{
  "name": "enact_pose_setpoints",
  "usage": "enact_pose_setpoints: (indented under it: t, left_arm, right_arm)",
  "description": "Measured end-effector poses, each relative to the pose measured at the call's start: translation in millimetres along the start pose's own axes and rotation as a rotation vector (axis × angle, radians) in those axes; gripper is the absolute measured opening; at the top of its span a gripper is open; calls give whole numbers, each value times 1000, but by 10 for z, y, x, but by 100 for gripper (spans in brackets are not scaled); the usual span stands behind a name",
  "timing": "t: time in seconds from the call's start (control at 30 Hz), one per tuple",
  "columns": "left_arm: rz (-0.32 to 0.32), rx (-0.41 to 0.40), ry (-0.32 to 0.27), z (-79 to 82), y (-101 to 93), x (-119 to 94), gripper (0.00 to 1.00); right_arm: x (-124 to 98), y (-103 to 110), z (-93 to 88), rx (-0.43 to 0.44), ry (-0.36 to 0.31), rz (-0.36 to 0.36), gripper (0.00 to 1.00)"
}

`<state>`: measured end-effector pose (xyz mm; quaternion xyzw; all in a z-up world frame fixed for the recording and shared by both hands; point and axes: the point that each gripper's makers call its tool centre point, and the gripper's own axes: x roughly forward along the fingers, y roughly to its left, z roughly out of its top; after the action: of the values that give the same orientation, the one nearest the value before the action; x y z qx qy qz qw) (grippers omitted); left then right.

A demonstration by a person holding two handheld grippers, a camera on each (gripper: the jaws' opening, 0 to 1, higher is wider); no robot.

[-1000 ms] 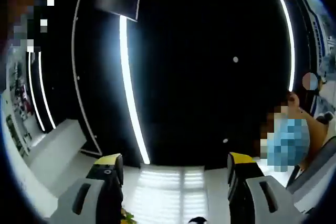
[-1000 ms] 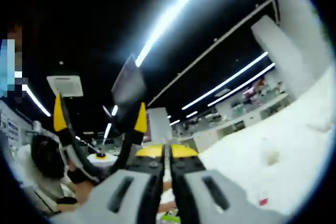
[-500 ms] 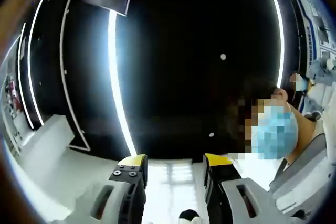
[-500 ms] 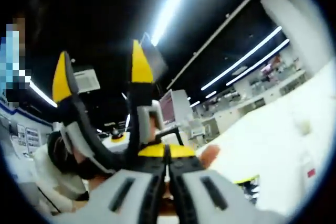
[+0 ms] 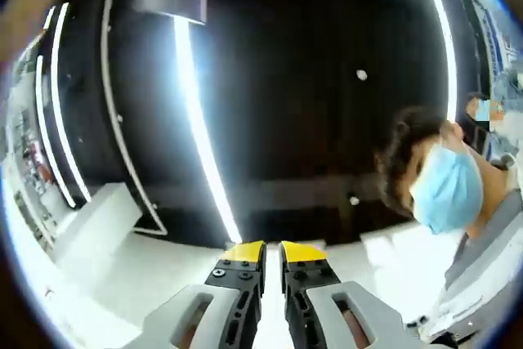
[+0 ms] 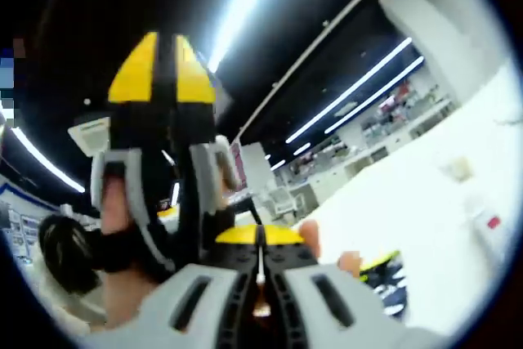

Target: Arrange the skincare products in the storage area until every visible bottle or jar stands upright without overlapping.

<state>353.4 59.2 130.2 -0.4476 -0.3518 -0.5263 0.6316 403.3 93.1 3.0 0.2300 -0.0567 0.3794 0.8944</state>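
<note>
Left tool (image 5: 272,251) narrowed to pinched together, right tool (image 6: 260,234) likewise pinched, skincare products unseen

Both views look up at a dark ceiling (image 5: 310,79) crossed by long strip lights (image 5: 200,132) that flare white and bleed at their edges. Below the lights, pale walls wash out to near white. Fisheye bending curves every strip. In the right gripper view the near tongs (image 6: 163,79) are soft and blurred.
</note>
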Motion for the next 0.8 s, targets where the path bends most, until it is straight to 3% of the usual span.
enact_pose_setpoints:
  t: [0.07, 0.13, 0.2, 0.27, 0.3, 0.4, 0.47, 0.57, 0.63, 0.8]
  left_arm:
    - [63, -13, -23, 89, 166, -71, 3]
    - [115, 32, -61, 199, 301, -153, 5]
    - [215, 174, -90, 366, 486, -250, 8]
    - [322, 265, -92, 494, 665, -331, 7]
    - [368, 309, -110, 579, 746, -379, 7]
    - [433, 324, -130, 723, 888, -483, 5]
    - [490, 305, -163, 835, 986, -555, 5]
    - [500, 302, -175, 916, 989, -591, 4]
    - [523, 251, -201, 947, 1033, -639, 4]
    - [530, 296, -210, 1028, 1006, -650, 4]
  right_arm:
    - [54, -29, -45, -22, -42, -44, 0]
    - [94, -44, -118, -54, -27, -93, 0]
    - [174, 55, -174, -59, -30, -108, 0]
    - [238, 74, -196, -179, -51, -156, 0]
    - [265, 111, -154, -173, -82, -143, 0]
    - [357, 125, -280, -187, 18, -108, 0]
    - [412, 158, -271, -190, 28, -98, 0]
    - [458, 218, -305, -202, 51, -97, 0]
    - [446, 229, -345, -224, 96, -129, 0]
    - [486, 289, -362, -203, 95, -85, 0]
